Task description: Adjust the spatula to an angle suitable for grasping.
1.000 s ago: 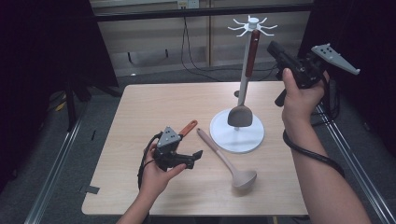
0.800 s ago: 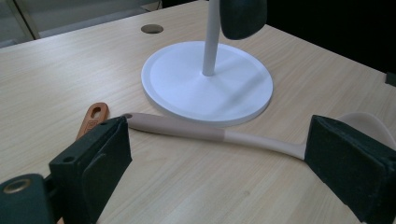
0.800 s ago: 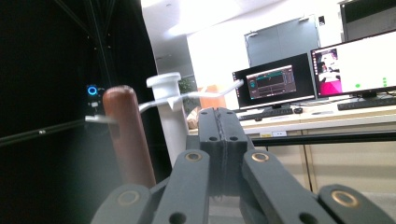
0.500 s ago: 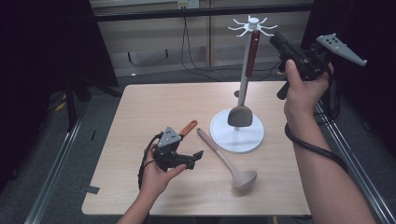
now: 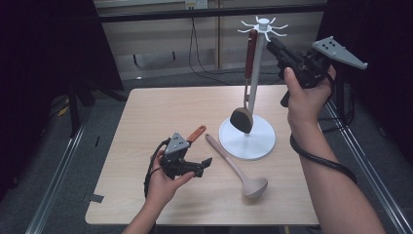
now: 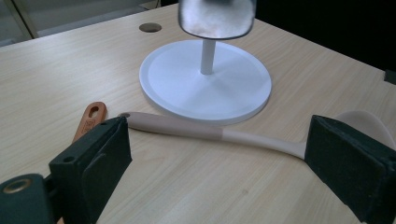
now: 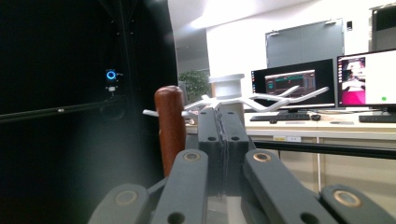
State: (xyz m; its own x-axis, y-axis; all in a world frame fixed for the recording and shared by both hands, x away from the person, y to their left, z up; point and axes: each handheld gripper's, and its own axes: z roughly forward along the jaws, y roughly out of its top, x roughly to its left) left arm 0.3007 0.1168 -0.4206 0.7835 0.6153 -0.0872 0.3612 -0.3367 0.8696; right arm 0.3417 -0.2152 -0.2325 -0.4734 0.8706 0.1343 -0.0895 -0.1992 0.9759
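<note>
Up at the top right of the high view, the right gripper is held level beside the crown of the white utensil stand, its jaws pressed together with nothing between them; its own view shows the two jaws shut flush, the red-brown handle of the hanging spatula just to their left and the stand's white hooks behind. That spatula hangs from a hook, its dark head low over the round base. This looks like the step of hanging utensils on the stand, with one already up and the right hand clear of it. Lower left of the high view, the left gripper rests low on the worktop, jaws wide apart and empty, pointing at the beige ladle that lies flat just in front of the base; an orange-handled tool lies beside that gripper. The next move probably calls for closing on the ladle's thin handle, which lies across the gap between the left jaws, then lifting its end to a free hook.
</note>
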